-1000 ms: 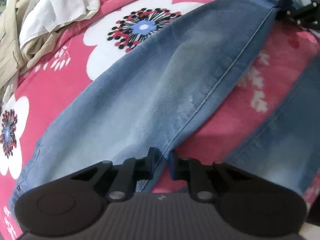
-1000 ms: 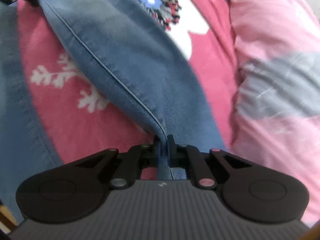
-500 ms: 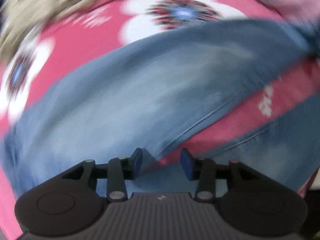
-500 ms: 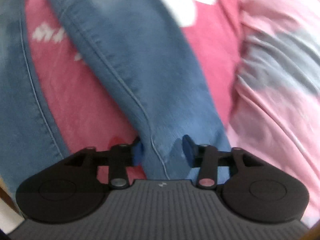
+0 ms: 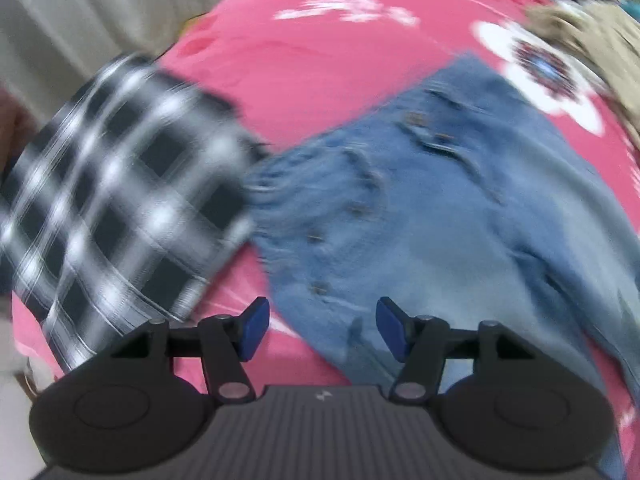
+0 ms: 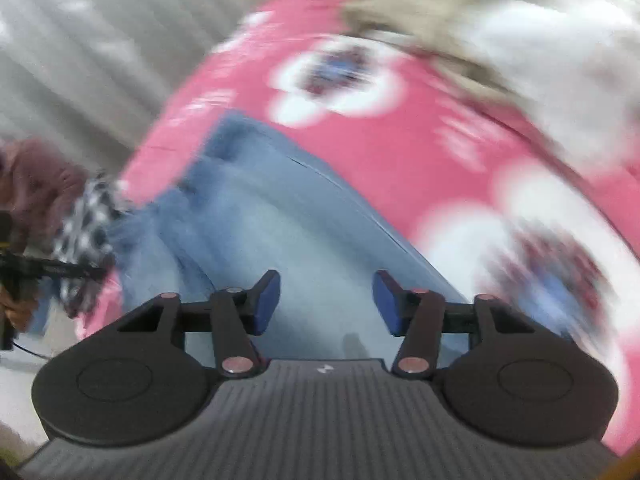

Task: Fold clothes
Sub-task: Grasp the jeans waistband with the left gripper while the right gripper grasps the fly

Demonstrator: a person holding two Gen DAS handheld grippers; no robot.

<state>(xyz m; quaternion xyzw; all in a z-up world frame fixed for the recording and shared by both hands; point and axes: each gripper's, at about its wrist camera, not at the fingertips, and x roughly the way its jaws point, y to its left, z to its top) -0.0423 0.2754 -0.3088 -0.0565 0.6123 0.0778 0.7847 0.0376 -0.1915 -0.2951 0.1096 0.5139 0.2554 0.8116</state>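
Note:
Light blue jeans [image 5: 440, 208] lie spread on a pink flowered bedsheet [image 5: 320, 60]; their waistband and button fly face my left gripper. My left gripper [image 5: 318, 330] is open and empty, just above the waist end. The jeans also show in the right wrist view [image 6: 280, 224]. My right gripper [image 6: 326, 304] is open and empty above them. Both views are motion-blurred.
A black-and-white checked garment [image 5: 120, 208] lies left of the jeans, touching the waist; it also shows in the right wrist view [image 6: 86, 216]. A pile of beige and white clothes [image 6: 500, 28] sits at the far right. A grey curtain [image 6: 80, 40] hangs beyond the bed's left edge.
Both grippers have opened and let go of the jeans leg seam. Both have swung away fast toward the waist end of the jeans.

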